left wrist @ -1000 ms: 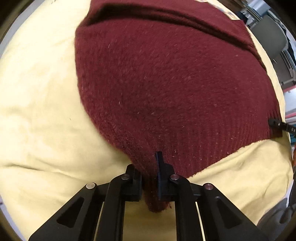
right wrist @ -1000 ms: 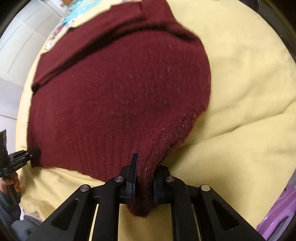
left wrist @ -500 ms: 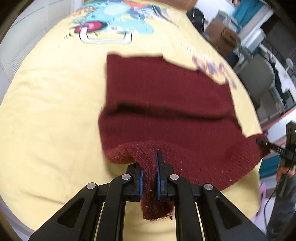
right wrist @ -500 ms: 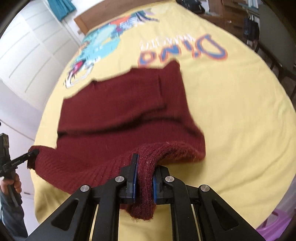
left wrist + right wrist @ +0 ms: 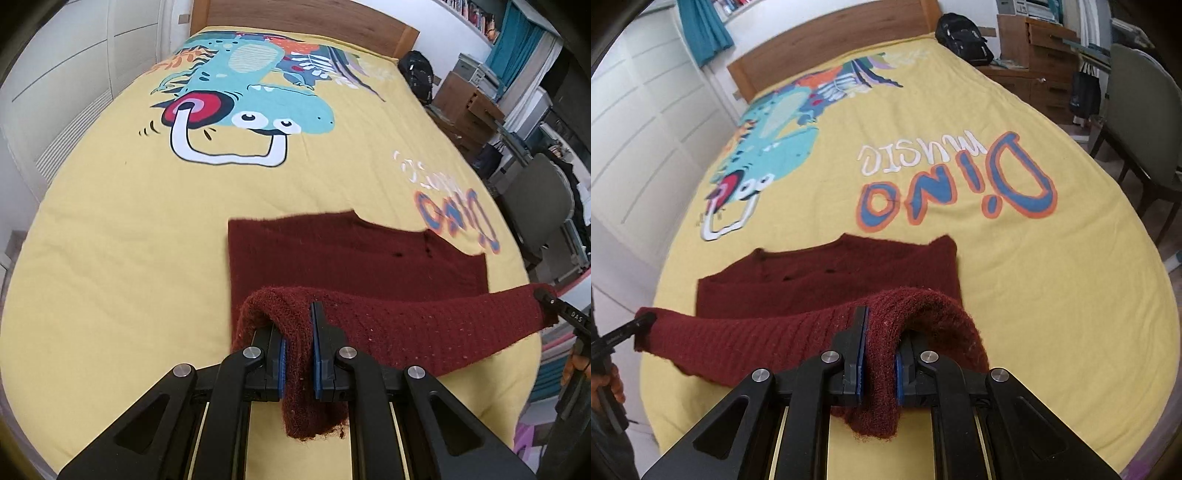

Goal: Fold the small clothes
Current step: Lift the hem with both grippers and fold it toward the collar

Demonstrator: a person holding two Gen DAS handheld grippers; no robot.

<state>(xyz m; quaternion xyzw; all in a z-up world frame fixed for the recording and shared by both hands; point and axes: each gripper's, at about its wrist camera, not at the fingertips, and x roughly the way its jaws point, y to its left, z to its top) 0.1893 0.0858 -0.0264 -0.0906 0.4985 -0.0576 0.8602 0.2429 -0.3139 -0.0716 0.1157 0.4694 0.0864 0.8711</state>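
A yellow dinosaur-print bedspread (image 5: 110, 229) is spread over a bed with a wooden headboard (image 5: 827, 40). The maroon sweater (image 5: 351, 254) is clamped at its hem corners by left gripper (image 5: 297, 354) and right gripper (image 5: 877, 365); the far half is laid flat. The sweater's underside is hidden.

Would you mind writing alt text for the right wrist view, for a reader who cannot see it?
The right gripper is shut on the lifted near hem of a dark red knitted sweater, whose far part lies flat on a yellow bedspread printed with a dinosaur and "Dino music". At the left edge, the left gripper holds the hem's other corner.
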